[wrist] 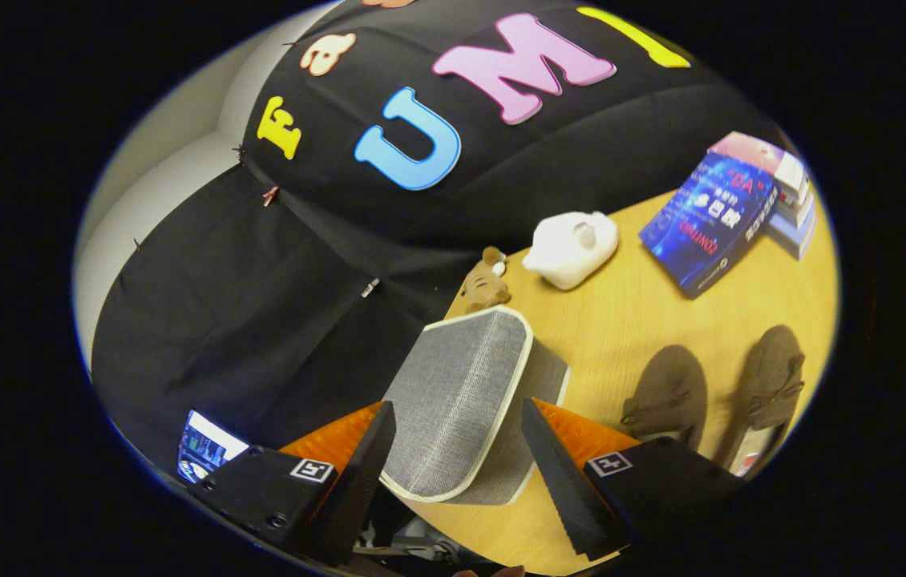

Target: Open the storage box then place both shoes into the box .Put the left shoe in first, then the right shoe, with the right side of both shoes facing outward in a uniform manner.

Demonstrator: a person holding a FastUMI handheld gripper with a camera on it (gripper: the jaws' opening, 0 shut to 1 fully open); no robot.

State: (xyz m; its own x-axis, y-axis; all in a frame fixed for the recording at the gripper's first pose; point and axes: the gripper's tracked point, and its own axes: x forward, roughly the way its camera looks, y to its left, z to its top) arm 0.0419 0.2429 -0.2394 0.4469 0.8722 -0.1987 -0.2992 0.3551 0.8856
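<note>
Your hand-held gripper (459,449) was spread wide, its two fingers apart and pressing on nothing. Between the fingers (365,473) and just ahead of them stood the grey box (461,393), a fabric one with a pale trim; its lid (453,401) was tilted up toward you, so that you looked onto the lid's grey face with the box body showing behind it on the right. You could not tell whether either finger touched the lid. The box sat at the near corner of the bench (629,312), a light wooden top. To the right of the box, beyond your right finger, the two brown shoes (721,393) lay side by side on the bench, both outside the box, each with a small bow on its top; the left shoe (665,393) was the nearer one to the box, and the right shoe (774,381) lay just beside it. Farther off, past the box, a small brown toy (485,280) stood at the bench's far edge, with a white jug (572,248) just to its right. Well beyond the shoes a blue book (709,220) leaned on a short stack of other books (794,196).
</note>
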